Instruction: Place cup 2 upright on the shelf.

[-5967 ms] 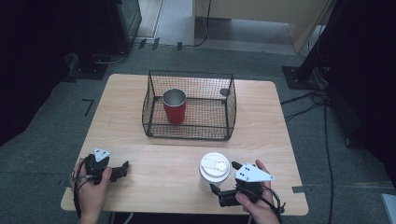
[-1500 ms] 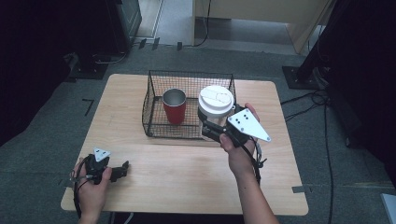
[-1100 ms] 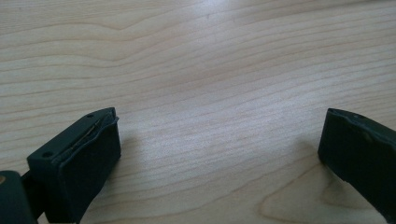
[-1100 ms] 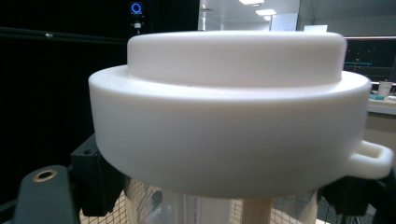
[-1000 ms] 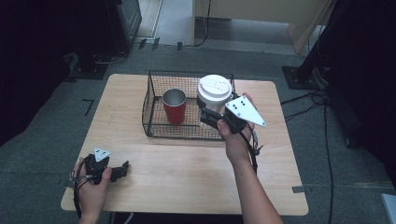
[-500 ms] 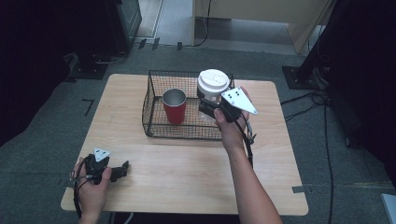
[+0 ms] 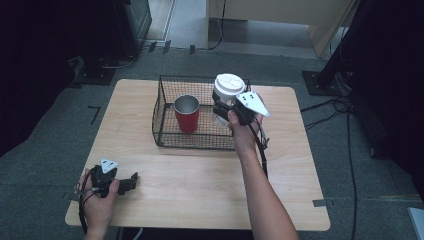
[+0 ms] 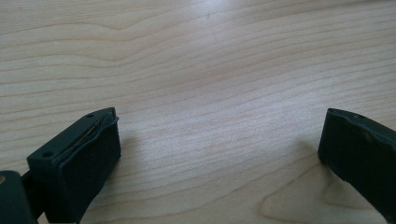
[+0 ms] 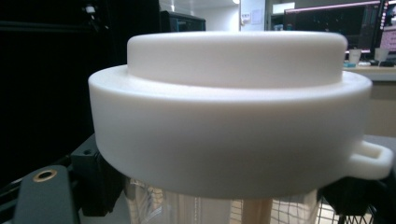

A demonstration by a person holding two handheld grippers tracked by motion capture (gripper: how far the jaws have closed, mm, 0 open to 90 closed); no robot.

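white lid: the lidded clear cup (image 7: 226, 95) fills the right gripper view (image 9: 233, 116), its flat white cap with a small tab at one side, the clear wall just below.
right gripper (image 7: 223, 107): clamped on the cup just under the lid, a black jaw on either side; the grip sits high on the wall, likely so the base hangs free to go down first.
cup position: held upright in the air over the right half of the wire basket (image 7: 165, 135), its lid above the rim, not yet resting on the basket floor as far as i can judge.
basket: black mesh, on the far middle of the wooden table (image 7: 200, 185); a red cup with a metal lining (image 7: 186, 113) stands upright in its left half, so the open room is on the right.
left gripper (image 7: 131, 180): lying on the near left of the table, jaws spread wide over bare wood (image 8: 210, 93), holding nothing, parked clear of the work.
step in hand: lowering the lidded cup beside the red one, i judge.
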